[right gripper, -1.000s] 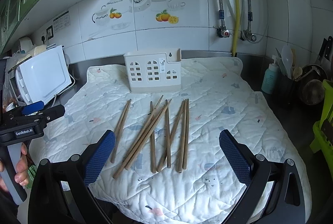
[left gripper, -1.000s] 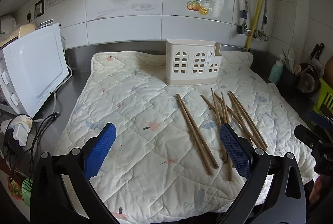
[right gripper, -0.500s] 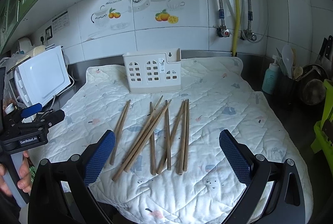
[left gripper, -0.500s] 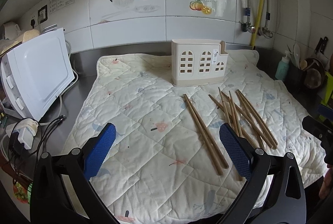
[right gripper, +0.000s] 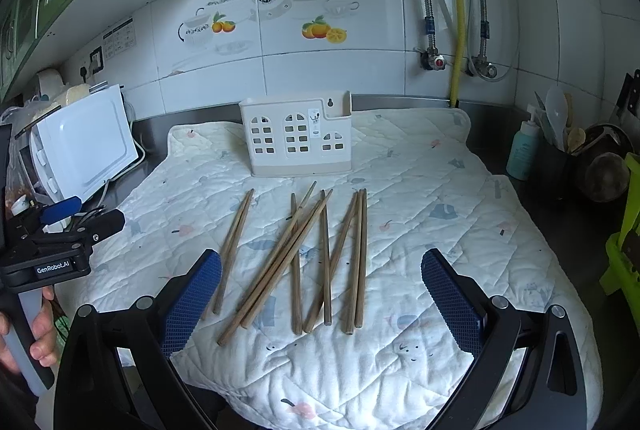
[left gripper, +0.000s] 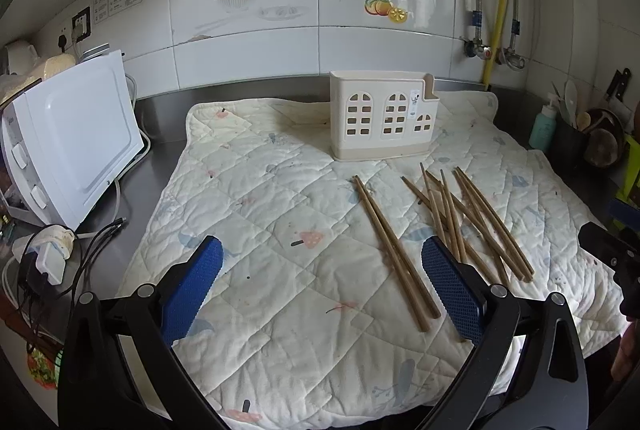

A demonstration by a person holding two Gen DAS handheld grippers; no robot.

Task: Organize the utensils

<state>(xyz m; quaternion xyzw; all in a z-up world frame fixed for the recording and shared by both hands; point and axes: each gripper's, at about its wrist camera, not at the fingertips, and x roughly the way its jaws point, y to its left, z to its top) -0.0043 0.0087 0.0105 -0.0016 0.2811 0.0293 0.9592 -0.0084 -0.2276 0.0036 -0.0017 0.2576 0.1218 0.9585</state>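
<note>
Several wooden chopsticks (right gripper: pixel 312 254) lie loose on a quilted mat (right gripper: pixel 440 190), with one pair (left gripper: pixel 394 250) set apart to the left of the crossed pile (left gripper: pixel 472 218). Behind them stands a cream utensil holder (left gripper: pixel 382 118) (right gripper: pixel 296 134) with window-shaped cut-outs. My left gripper (left gripper: pixel 318 270) hovers open over the mat's near left part, its right finger (left gripper: pixel 452 286) beside the separate pair. My right gripper (right gripper: pixel 320 270) is open above the near ends of the pile. A hand holds the left gripper (right gripper: pixel 60 230) at the left edge of the right wrist view.
A white appliance (left gripper: pixel 76 138) stands left of the mat on the steel counter, with cables and a plug (left gripper: pixel 48 254) in front of it. At the right are a teal bottle (right gripper: pixel 522 154), a dark pot of utensils (right gripper: pixel 560 150) and a green basket (right gripper: pixel 624 250).
The left wrist view has shifted slightly, so the holder and chopsticks sit a little further right in it. The right gripper has barely moved. Both stay open.
</note>
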